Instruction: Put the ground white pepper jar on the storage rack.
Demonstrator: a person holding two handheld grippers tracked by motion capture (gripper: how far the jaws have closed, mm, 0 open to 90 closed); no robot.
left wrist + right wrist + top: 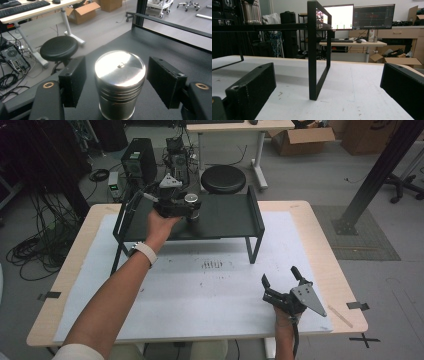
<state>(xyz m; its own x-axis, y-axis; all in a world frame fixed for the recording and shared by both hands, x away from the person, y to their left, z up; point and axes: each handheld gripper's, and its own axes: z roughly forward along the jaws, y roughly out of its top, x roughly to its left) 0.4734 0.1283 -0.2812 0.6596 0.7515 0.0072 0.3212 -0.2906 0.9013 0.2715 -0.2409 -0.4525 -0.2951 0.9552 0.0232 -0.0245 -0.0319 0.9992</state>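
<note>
The steel canister (120, 83) stands upright on the black shelf (225, 217), at the desk's (310, 220) twelve o'clock. The left gripper (117, 83) brackets it, fingers (75, 81) apart, gaps both sides. Uneven closing could tip the smooth can or nudge it toward the shelf's far edge. The right gripper (282, 282) rests at five o'clock, spread and empty.
</note>
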